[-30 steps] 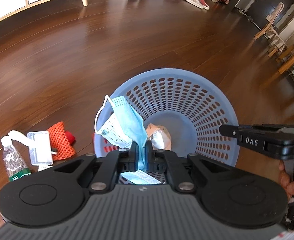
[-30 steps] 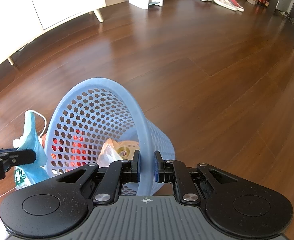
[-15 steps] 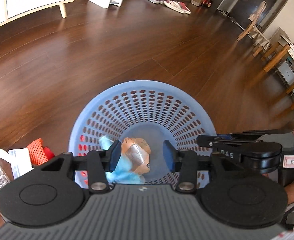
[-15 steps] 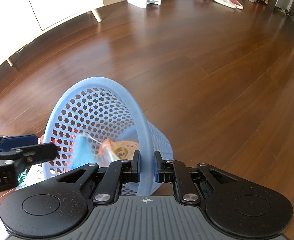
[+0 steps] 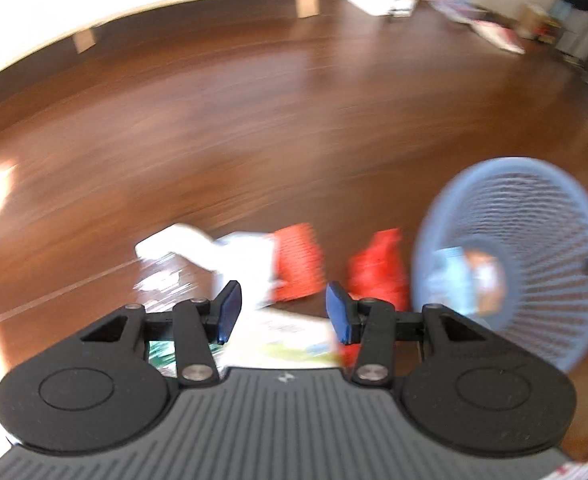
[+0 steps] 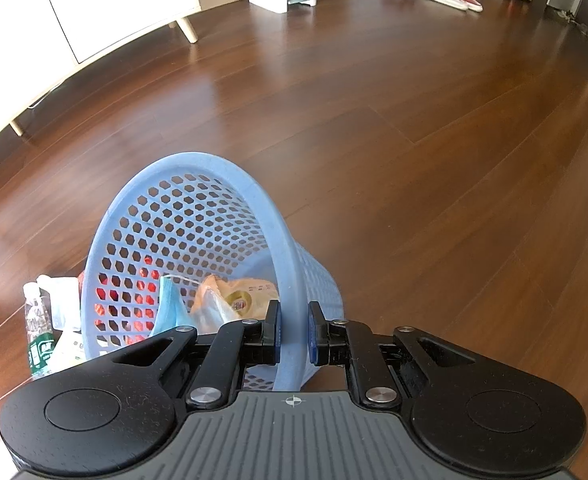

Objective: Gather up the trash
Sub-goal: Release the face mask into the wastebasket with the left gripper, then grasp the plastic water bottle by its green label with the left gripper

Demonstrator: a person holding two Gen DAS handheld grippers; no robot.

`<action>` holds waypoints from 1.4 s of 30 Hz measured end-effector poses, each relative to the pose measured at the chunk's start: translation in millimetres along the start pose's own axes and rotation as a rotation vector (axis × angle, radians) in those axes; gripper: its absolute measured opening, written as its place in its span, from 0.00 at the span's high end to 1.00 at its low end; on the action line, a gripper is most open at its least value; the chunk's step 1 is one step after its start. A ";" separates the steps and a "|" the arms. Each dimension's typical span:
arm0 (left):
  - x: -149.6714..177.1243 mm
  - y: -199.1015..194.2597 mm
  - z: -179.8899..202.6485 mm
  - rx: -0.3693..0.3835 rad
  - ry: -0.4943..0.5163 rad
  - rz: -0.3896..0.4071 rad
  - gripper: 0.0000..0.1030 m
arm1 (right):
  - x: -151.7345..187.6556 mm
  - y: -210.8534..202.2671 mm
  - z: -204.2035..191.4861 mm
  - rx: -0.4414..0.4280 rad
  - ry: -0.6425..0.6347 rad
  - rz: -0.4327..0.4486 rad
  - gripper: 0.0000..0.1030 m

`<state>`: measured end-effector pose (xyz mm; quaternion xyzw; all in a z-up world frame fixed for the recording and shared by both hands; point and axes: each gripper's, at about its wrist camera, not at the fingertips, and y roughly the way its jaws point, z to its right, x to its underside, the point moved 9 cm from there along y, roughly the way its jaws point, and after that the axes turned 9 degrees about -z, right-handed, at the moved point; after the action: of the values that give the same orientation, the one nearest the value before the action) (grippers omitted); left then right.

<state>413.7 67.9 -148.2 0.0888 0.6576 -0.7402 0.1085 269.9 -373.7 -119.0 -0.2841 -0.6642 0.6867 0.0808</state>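
one blurred view smears floor trash (image 5: 253, 264) beside basket (image 5: 534, 216).

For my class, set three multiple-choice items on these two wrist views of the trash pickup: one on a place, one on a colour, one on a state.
1. Where is the blue face mask?
A inside the basket
B on the floor
C in the left gripper

2. What colour is the basket?
A red
B light blue
C white

3. How is the right gripper?
A wide open
B shut on the basket rim
C out of view

Answers: 1 A, it lies beside the orange wrapper within the mesh wall; 2 B, its rim and wall are light blue; 3 B, both pads pinch the rim.
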 end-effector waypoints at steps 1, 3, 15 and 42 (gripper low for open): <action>4.4 5.0 -16.9 -0.025 -0.029 -0.012 0.61 | -0.3 0.0 0.3 0.002 0.002 0.000 0.91; 14.3 17.7 -43.2 -0.050 -0.069 -0.039 0.60 | -2.0 1.1 -1.3 0.003 0.009 -0.001 0.91; 53.6 110.5 -89.4 -0.072 -0.154 -0.152 0.39 | 1.6 0.2 -1.5 0.041 0.042 0.005 0.91; 39.2 192.3 -116.2 -0.160 -0.092 -0.142 0.18 | 5.3 -0.2 -2.1 0.098 0.066 0.007 0.91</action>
<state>428.0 160.1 -356.3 -0.0010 0.7137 -0.6944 0.0925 266.5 -369.2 -120.2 -0.3046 -0.6259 0.7089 0.1137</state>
